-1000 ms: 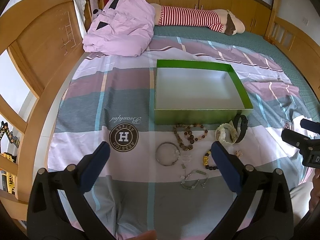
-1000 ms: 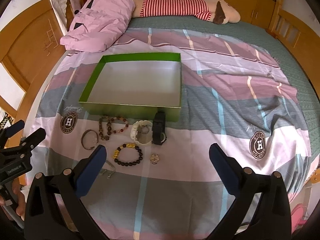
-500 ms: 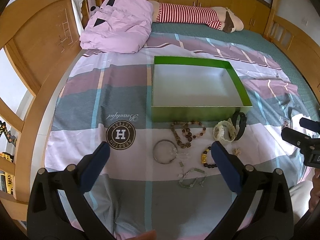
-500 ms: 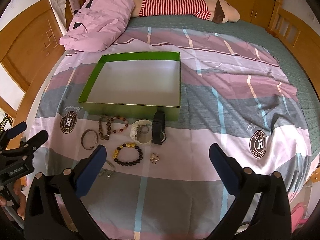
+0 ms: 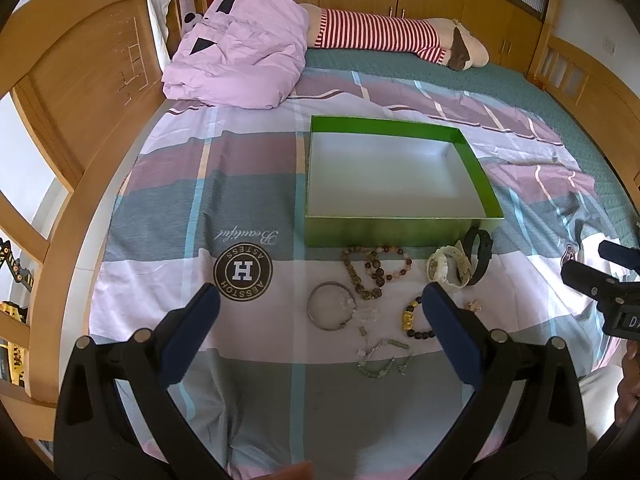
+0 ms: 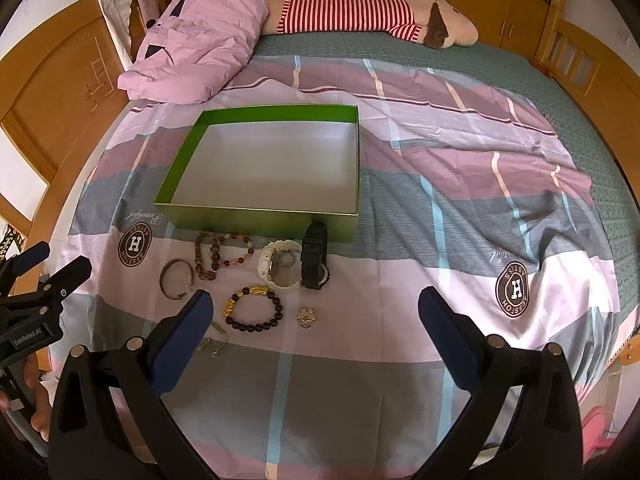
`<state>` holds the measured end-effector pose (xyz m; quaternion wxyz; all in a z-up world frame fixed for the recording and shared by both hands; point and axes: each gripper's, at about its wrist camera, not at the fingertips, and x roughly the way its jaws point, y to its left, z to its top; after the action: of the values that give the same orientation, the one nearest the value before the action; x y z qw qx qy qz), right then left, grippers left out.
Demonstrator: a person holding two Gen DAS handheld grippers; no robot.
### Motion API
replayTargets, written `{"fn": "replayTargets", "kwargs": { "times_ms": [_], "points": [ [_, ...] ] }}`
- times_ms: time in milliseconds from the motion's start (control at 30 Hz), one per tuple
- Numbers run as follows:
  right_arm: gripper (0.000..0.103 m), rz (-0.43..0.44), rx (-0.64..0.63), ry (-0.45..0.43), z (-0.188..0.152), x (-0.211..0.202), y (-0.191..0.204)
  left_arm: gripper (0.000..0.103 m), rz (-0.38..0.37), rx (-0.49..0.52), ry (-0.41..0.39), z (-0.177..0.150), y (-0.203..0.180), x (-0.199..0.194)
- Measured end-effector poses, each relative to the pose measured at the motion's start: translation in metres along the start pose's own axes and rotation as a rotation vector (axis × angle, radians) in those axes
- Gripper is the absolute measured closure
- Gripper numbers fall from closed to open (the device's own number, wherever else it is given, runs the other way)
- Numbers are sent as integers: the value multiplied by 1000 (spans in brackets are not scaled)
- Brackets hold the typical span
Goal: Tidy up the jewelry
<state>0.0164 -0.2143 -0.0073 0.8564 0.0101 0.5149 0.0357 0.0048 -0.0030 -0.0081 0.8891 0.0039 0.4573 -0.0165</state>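
Observation:
An empty green box (image 5: 396, 231) (image 6: 260, 220) with a white floor sits on the striped bedspread. In front of it lie a brown bead bracelet (image 5: 374, 270) (image 6: 218, 254), a white watch (image 5: 446, 271) (image 6: 280, 266), a black watch (image 5: 478, 256) (image 6: 315, 260), a grey bangle (image 5: 330, 311) (image 6: 176, 278), a black-and-gold bead bracelet (image 5: 416, 320) (image 6: 252, 308), a small gold charm (image 6: 306, 317) and a green-silver chain (image 5: 382, 360). My left gripper (image 5: 320, 310) hovers open above the bangle. My right gripper (image 6: 314, 312) hangs open over the charm.
A crumpled pink quilt (image 5: 240, 60) and a striped plush toy (image 5: 380, 38) lie at the far end of the bed. Wooden bed frames (image 5: 72, 92) rise on both sides. A person's hand (image 6: 36, 396) holds the left gripper's handle.
Both grippers have drawn slightly back and up, so the box and jewelry sit a little higher in the views. Nothing has been taken hold of.

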Motion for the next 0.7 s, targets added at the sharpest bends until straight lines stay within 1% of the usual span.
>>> {"fn": "replayTargets", "kwargs": {
  "times_ms": [700],
  "points": [
    [1,3,0,2,0,0,1,2,0,-3,-2,0,2,-2]
  ]
}}
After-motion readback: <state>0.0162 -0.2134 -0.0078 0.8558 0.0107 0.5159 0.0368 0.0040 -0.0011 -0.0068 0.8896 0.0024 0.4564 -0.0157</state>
